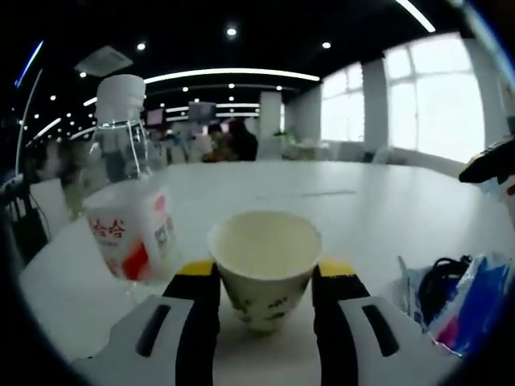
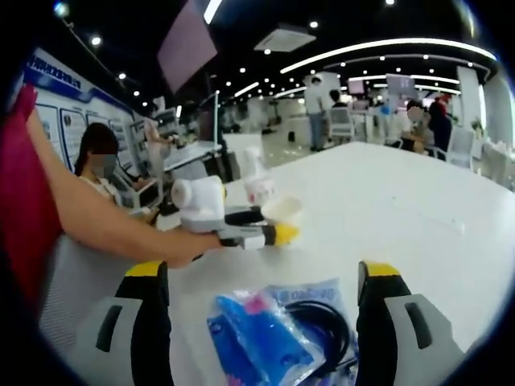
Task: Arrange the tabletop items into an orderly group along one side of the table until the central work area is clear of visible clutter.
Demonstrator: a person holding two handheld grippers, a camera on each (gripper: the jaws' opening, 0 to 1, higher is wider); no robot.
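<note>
In the left gripper view, the left gripper has its two jaws closed around a paper cup, one jaw on each side of the cup wall. The cup is a short cone, wider at the top, cream inside, with small dark printed marks low on its outside. It stands upright with its open mouth up, near the near edge of the white table. Just to the left of the cup stands a clear plastic bottle, also upright, with a white screw cap and a white and red label. At the right, near the table edge, lies a soft blue plastic packet with a black coiled cable beside it.

In the right gripper view, the right gripper is wide open and grasps nothing; its jaws stand apart on both sides of the blue packet and the black cable, which lie flat on the table between them. I cannot tell if the jaws touch the packet. Further away, the person's arm reaches from the left, and the left gripper holds the paper cup, with the bottle just behind it.
</note>
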